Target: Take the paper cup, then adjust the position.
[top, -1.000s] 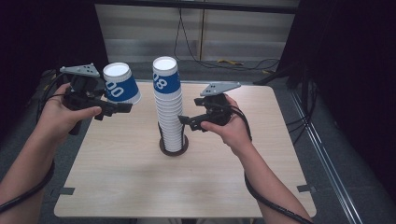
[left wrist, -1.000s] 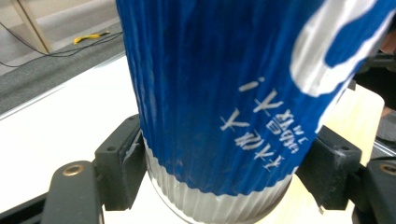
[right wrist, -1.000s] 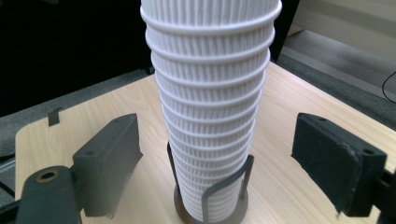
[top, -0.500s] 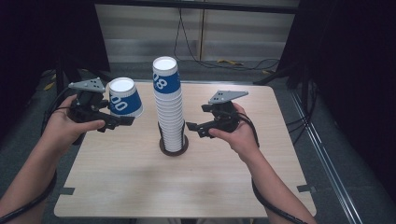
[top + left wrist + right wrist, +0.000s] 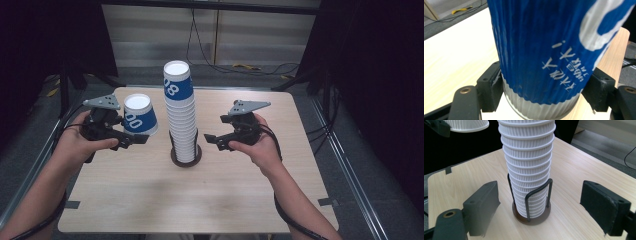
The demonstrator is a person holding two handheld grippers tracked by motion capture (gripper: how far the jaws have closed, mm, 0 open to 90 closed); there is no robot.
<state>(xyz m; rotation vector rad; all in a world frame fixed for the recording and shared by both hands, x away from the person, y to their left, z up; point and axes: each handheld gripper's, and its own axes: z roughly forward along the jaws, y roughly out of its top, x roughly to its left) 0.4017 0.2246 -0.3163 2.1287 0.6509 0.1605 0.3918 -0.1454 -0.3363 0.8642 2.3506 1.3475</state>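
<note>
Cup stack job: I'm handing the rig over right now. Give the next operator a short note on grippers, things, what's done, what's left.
Left gripper: shut on one upside-down blue cup, gripped near its rim, held left of the stack.
Right gripper: open, holding nothing, level with the lower stack on its right side.
Cup stack: upside-down cups in a wire holder at the table's middle.
Done: one cup is off the stack.
Left: probably set that cup on the table, then pull the next; the right gripper could steady the stack.
</note>
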